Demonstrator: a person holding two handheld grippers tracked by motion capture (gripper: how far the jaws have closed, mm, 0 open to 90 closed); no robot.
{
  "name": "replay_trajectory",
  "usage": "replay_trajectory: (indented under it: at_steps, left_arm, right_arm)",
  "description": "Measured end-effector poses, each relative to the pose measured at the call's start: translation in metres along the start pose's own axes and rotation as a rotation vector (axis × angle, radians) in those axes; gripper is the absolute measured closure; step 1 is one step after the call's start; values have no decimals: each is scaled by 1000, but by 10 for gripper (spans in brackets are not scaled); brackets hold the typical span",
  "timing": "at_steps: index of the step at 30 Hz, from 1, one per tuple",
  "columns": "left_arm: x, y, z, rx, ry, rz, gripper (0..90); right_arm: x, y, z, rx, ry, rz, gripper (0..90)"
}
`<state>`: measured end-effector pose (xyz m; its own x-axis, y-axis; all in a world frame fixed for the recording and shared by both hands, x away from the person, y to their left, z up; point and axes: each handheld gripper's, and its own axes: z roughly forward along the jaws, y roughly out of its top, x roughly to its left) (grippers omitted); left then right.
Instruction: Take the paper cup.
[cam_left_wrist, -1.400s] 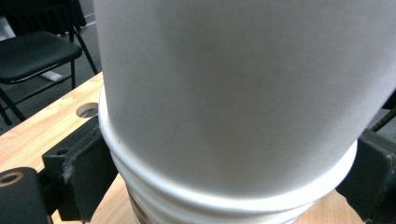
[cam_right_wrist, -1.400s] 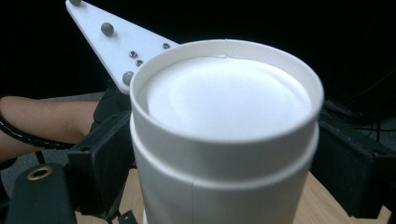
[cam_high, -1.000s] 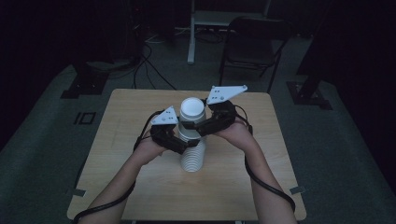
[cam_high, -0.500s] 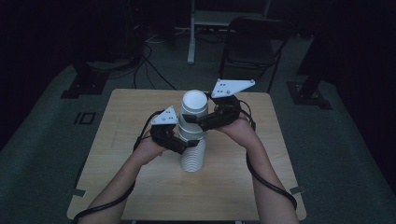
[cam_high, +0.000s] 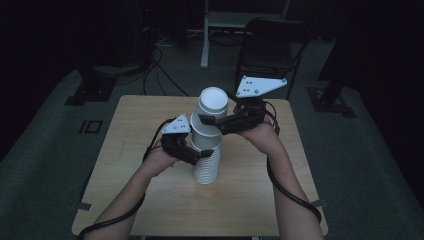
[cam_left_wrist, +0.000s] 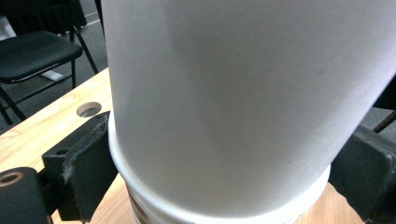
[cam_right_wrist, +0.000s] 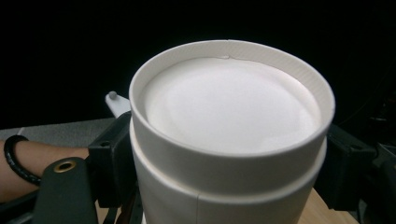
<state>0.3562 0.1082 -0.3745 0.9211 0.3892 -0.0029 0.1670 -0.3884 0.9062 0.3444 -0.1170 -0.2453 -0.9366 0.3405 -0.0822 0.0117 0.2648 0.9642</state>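
A stack of upturned white paper cups stands on the wooden table near its middle. My left gripper is shut on this stack just above its ribbed rims; in the left gripper view a cup wall sits between the black jaws. My right gripper is shut on the top cups, which lean slightly right above the stack. In the right gripper view the top cup's recessed base faces the camera, gripped between both jaws.
A black folding chair stands behind the table's far edge. Cables and stand feet lie on the dark floor to the left. A small round hole is in the tabletop. Both gripper cables trail toward the near edge.
My right gripper has raised the top cups higher and a little to the right, off the lower stack. The left gripper has stayed clamped on the stack.
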Motion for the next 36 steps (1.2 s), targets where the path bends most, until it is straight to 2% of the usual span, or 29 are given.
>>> replay_trajectory:
  at_steps: [4,16,25,33,36]
  left_arm:
    - [0,0,0,1,-2,-2,58]
    - [0,1,0,6,-7,1,57]
    - [0,1,0,2,-6,-6,53]
    - [-1,2,0,12,1,-6,43]
    - [-1,1,0,3,6,-22,39]
  right_arm:
    - [1,3,-7,-33,3,9,211]
    - [-1,5,-32,-44,-42,9,211]
    - [-2,-9,-62,-51,-102,21,211]
    - [-4,-31,-72,-47,-121,46,211]
    - [-4,-42,-73,-44,-123,63,211]
